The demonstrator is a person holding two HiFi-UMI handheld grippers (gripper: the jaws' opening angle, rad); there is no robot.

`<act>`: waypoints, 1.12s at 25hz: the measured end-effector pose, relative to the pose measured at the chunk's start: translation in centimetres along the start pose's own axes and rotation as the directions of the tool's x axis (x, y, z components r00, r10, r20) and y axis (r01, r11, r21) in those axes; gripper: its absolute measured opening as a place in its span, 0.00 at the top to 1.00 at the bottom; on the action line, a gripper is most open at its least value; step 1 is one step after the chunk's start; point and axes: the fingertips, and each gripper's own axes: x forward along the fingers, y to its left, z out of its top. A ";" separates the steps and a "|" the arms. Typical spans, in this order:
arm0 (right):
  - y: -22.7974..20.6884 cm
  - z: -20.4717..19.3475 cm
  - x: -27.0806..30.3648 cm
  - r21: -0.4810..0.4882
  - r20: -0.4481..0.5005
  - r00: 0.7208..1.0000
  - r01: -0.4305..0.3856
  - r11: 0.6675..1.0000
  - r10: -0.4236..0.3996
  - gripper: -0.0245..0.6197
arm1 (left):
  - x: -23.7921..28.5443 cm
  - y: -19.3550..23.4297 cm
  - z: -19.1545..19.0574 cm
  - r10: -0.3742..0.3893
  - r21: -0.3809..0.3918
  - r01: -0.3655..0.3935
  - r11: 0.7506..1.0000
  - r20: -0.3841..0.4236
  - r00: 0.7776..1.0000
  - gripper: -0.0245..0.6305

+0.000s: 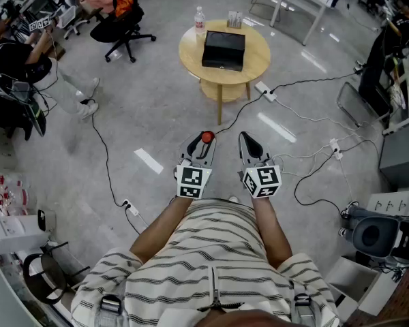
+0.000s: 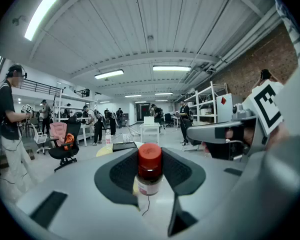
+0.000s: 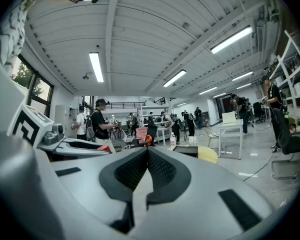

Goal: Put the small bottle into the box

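Note:
The small bottle (image 2: 149, 173), brown glass with a red cap, stands upright between the pads of my left gripper (image 2: 150, 159), which is shut on it. In the head view its red cap (image 1: 206, 137) shows at the tip of the left gripper (image 1: 204, 142), held at waist height over the floor. My right gripper (image 1: 247, 139) hangs just beside it, its jaws shut on nothing (image 3: 147, 153). The black box (image 1: 224, 49) lies on a round yellow table (image 1: 191, 56) some way ahead of both grippers; the same box (image 2: 124, 146) appears far off past the bottle.
A water bottle (image 1: 200, 19) and small clear containers (image 1: 234, 20) stand at the table's far edge. Cables and a power strip (image 1: 266, 90) run over the floor near the table leg. An office chair (image 1: 123, 26) and seated people are at the left, equipment at the right.

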 end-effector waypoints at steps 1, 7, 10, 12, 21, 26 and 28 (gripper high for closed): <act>-0.4 0.1 -0.1 0.004 0.002 1.000 -0.002 1.000 0.002 0.93 | 0.2 -0.3 0.2 0.001 -0.004 -0.001 1.000 0.001 1.000 0.73; -1.8 0.4 -0.4 0.016 0.013 1.000 -0.013 1.000 0.012 0.93 | 0.9 -1.5 0.8 0.012 0.015 -0.012 1.000 0.004 1.000 0.73; -2.3 0.3 -0.5 0.022 0.013 1.000 -0.020 1.000 0.020 0.93 | 1.2 -2.2 0.8 0.014 0.024 -0.014 1.000 0.001 1.000 0.73; -2.8 0.1 -0.6 0.037 0.017 1.000 -0.026 0.999 0.025 0.93 | 1.5 -2.7 0.7 0.014 0.020 -0.014 1.000 -0.004 1.000 0.73; -4.7 0.0 -0.9 0.043 0.009 0.998 -0.067 0.997 0.067 0.93 | 3.0 -4.6 0.1 0.031 0.019 -0.030 0.999 -0.030 0.999 0.73; -6.1 0.1 -1.1 0.011 0.001 0.995 -0.102 0.995 0.102 0.93 | 4.4 -5.8 0.2 0.045 -0.006 -0.045 0.999 -0.034 0.998 0.73; -6.6 0.5 -1.2 -0.007 0.004 0.992 -0.122 0.992 0.123 0.93 | 5.2 -6.5 0.5 0.044 -0.026 -0.044 0.999 -0.029 0.999 0.73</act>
